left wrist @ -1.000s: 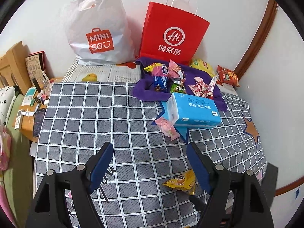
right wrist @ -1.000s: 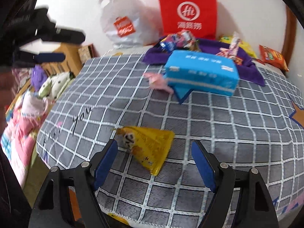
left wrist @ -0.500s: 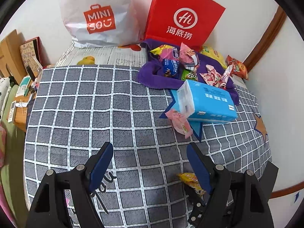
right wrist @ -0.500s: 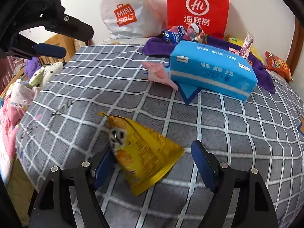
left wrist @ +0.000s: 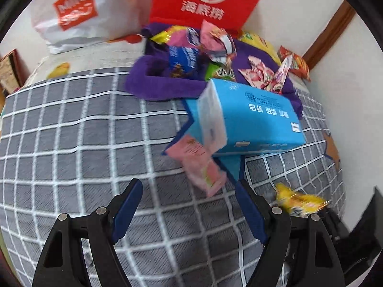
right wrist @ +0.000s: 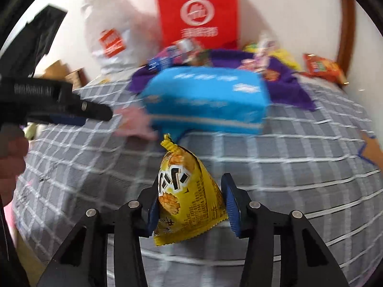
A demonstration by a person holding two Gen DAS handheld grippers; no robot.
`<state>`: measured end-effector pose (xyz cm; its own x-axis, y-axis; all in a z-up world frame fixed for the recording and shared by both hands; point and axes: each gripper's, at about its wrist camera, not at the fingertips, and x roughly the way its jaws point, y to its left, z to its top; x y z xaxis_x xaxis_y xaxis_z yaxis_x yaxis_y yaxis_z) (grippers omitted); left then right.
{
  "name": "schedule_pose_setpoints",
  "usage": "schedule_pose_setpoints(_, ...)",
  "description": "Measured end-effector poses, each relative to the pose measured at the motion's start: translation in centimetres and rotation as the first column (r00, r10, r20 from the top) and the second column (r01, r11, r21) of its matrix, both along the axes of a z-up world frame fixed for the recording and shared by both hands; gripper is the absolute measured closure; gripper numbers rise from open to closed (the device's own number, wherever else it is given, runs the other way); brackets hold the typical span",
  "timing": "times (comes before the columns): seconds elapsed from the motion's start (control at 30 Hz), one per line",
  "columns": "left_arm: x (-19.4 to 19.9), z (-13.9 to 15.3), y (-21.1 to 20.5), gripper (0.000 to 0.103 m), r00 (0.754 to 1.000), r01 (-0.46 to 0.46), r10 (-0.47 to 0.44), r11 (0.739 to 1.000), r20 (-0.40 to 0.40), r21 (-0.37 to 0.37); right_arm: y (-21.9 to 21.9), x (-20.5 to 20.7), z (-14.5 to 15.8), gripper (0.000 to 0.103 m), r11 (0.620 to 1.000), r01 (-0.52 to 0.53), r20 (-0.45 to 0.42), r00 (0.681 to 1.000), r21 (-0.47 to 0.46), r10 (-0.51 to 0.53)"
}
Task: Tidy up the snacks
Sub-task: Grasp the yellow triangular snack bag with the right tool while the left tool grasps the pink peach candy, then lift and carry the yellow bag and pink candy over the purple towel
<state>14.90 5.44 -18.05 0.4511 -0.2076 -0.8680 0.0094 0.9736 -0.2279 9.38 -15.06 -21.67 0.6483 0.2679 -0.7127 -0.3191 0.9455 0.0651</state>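
A yellow snack packet (right wrist: 189,198) stands upright between the blue pads of my right gripper (right wrist: 190,183). Its jaws are closing and both pads press the packet's sides. The same packet (left wrist: 299,202) shows blurred at the lower right of the left wrist view. My left gripper (left wrist: 189,191) hangs open over the grey checked bedspread (left wrist: 83,143) with nothing between its fingers. A pink snack packet (left wrist: 198,165) lies just beyond its fingertips, tucked against a blue tissue pack (left wrist: 251,122). More snacks are heaped on a purple cloth (left wrist: 155,83) behind.
A red paper bag (left wrist: 205,0) and a white plastic bag (left wrist: 76,16) lean on the wall at the back. An orange snack bag (right wrist: 323,68) lies at the far right. The left gripper (right wrist: 71,112) and a hand (right wrist: 9,160) fill the left of the right wrist view.
My right gripper closed onto the yellow packet, which now stands upright instead of lying flat. My left gripper moved forward and down toward the pink packet and the tissue pack, still open.
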Motion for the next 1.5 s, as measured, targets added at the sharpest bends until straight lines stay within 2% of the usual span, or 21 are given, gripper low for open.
schedule_pose_setpoints(0.13,1.8,-1.1,-1.0,0.026,1.0,0.002,-0.002,1.0,-0.023,0.009,-2.9,1.8,-0.1,0.057,0.997,0.076,0.009,0.997,-0.029,-0.076)
schedule_pose_setpoints(0.23,2.7,-1.7,-1.2,0.028,1.0,-0.023,0.022,1.0,-0.02,-0.01,-4.7,3.0,-0.4,0.057,0.993,0.119,-0.007,0.993,-0.021,-0.119)
schedule_pose_setpoints(0.37,3.4,-2.6,-1.6,0.054,0.999,-0.026,0.024,0.999,-0.041,-0.035,-6.1,4.5,-1.0,0.057,0.988,0.149,-0.049,0.988,0.028,-0.147)
schedule_pose_setpoints(0.47,3.0,-2.4,-1.8,0.072,1.0,-0.009,0.009,1.0,-0.025,0.024,-6.0,5.0,-1.2,0.056,0.988,0.153,-0.055,0.987,0.024,-0.151)
schedule_pose_setpoints(0.73,-0.9,-2.3,0.4,0.072,1.0,0.003,-0.002,1.0,-0.029,0.018,-5.1,5.1,-2.2,0.052,0.99,0.133,-0.018,0.991,-0.043,-0.134)
schedule_pose_setpoints(0.83,-1.6,-2.9,0.6,0.07,1.0,0.003,-0.002,1.0,-0.017,0.03,-5.0,5.6,-2.4,0.046,0.989,0.139,-0.03,0.99,-0.053,-0.14)
schedule_pose_setpoints(1.03,-2.0,-3.1,-0.5,0.069,0.995,-0.001,-0.01,0.995,0.101,0.103,-5.1,5.8,-2.5,0.044,0.988,0.143,-0.034,0.989,-0.053,-0.145)
schedule_pose_setpoints(1.23,-3.1,-3.7,-1.9,0.069,0.975,-0.028,-0.018,0.979,0.221,0.204,-5.3,6.0,-2.5,0.042,0.99,0.129,-0.037,0.991,-0.048,-0.131)
schedule_pose_setpoints(1.37,-3.5,-4.0,-1.9,0.067,0.963,-0.066,0.007,0.976,0.271,0.207,-4.9,6.1,-2.6,0.037,0.99,0.124,-0.035,0.991,-0.066,-0.126)
schedule_pose_setpoints(1.5,-3.5,-4.0,-1.8,0.067,0.962,-0.077,0.018,0.975,0.272,0.207,-4.9,6.2,-2.7,0.03,0.991,0.119,-0.043,0.992,-0.057,-0.122)
